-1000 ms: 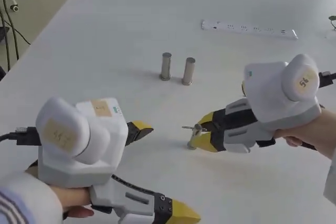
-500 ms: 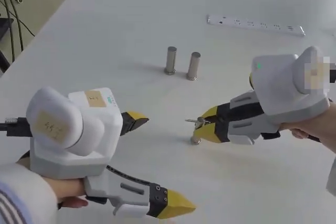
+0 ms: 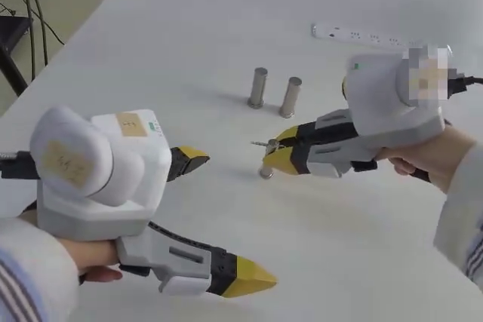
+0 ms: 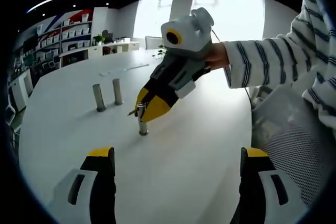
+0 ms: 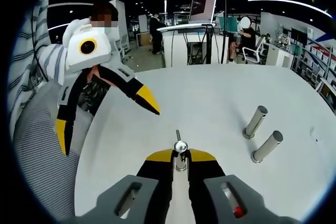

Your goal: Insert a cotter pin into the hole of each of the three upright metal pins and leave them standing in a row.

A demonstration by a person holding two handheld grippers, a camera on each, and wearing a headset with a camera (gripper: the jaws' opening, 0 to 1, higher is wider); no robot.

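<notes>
Two plain metal pins [image 3: 258, 87] [image 3: 290, 97] stand upright side by side on the white table [image 3: 189, 28]. My right gripper [image 3: 275, 157] is shut on the top of a third metal pin [image 3: 266, 172], held upright with its foot at the table. A thin cotter pin [image 3: 260, 143] sticks out sideways from its top. In the right gripper view the held pin [image 5: 180, 156] sits between the closed jaws, and the two standing pins [image 5: 255, 120] [image 5: 267, 147] are off to the right. My left gripper [image 3: 222, 220] is open, holding nothing, at the near left.
A white power strip [image 3: 370, 37] lies at the far side of the table. Past the table's left edge are a floor, cables and chair legs [image 3: 30, 5]. In the left gripper view, a mesh chair [image 4: 294, 145] stands at the right.
My right gripper has carried the pin left and closer to the two standing pins. The left gripper stays open in about the same place. The head camera has shifted.
</notes>
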